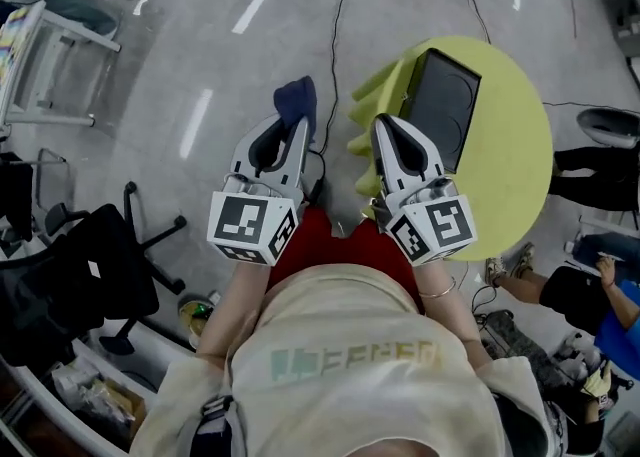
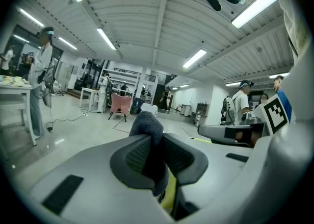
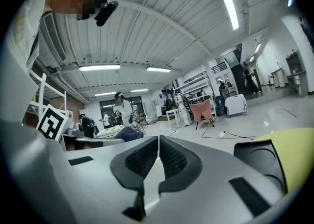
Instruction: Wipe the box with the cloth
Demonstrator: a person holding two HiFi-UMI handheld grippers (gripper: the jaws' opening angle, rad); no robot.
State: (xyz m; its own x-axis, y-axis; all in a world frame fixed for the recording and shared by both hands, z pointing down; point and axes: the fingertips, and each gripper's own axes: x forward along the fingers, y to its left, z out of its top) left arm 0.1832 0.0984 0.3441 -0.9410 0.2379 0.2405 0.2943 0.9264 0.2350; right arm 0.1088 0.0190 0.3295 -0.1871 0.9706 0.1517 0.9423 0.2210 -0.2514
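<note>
We stand on a grey floor [image 1: 215,45], our left gripper [image 1: 293,128] clamping the blue cloth [image 1: 296,97], our right gripper [image 1: 386,127] closed empty near the black box [image 1: 442,105] on the round yellow table [image 1: 512,160].

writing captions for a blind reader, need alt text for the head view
Seen from above, a person holds two grippers over a grey floor: the left gripper is shut on a dark blue cloth, and the right gripper, shut and empty, is beside a black box lying on a round yellow-green table.
</note>
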